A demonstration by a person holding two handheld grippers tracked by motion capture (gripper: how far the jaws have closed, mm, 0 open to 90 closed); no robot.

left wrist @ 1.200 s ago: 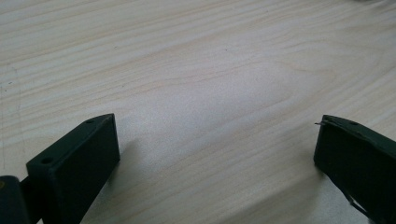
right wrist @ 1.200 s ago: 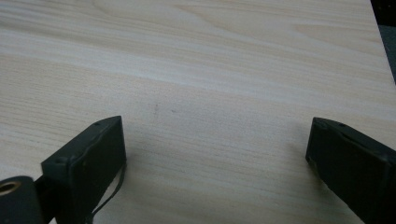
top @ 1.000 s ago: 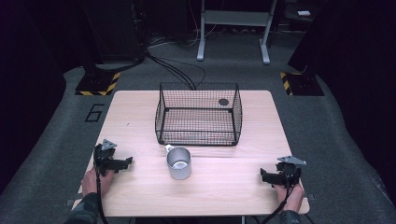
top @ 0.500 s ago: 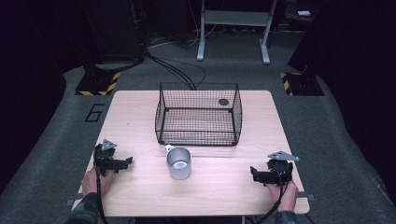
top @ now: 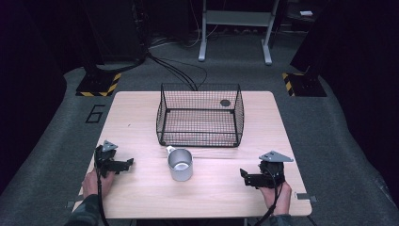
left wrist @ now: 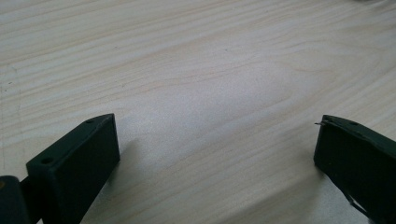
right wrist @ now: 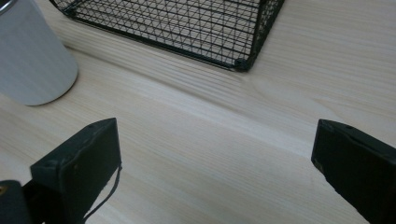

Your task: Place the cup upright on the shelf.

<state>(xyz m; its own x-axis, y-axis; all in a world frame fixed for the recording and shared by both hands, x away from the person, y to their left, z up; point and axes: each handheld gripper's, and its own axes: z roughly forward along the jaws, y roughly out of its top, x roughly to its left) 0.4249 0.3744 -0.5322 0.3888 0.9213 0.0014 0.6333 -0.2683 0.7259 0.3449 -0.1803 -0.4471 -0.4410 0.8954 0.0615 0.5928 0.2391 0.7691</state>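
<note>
Nothing is grasped yet: the right gripper [top: 245, 177], jaws released wide, sits right of the upright silver metal cup [top: 180, 164]; the left gripper [top: 123, 164] likewise rests released, the cup to its right.

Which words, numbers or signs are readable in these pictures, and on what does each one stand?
"6": a dark numeral on the grey floor, left of the table.
Yellow and black hazard stripes, a sign without text, on the two dark bases on the floor.
No readable text on the metal cup, the wire basket or either gripper.
</note>
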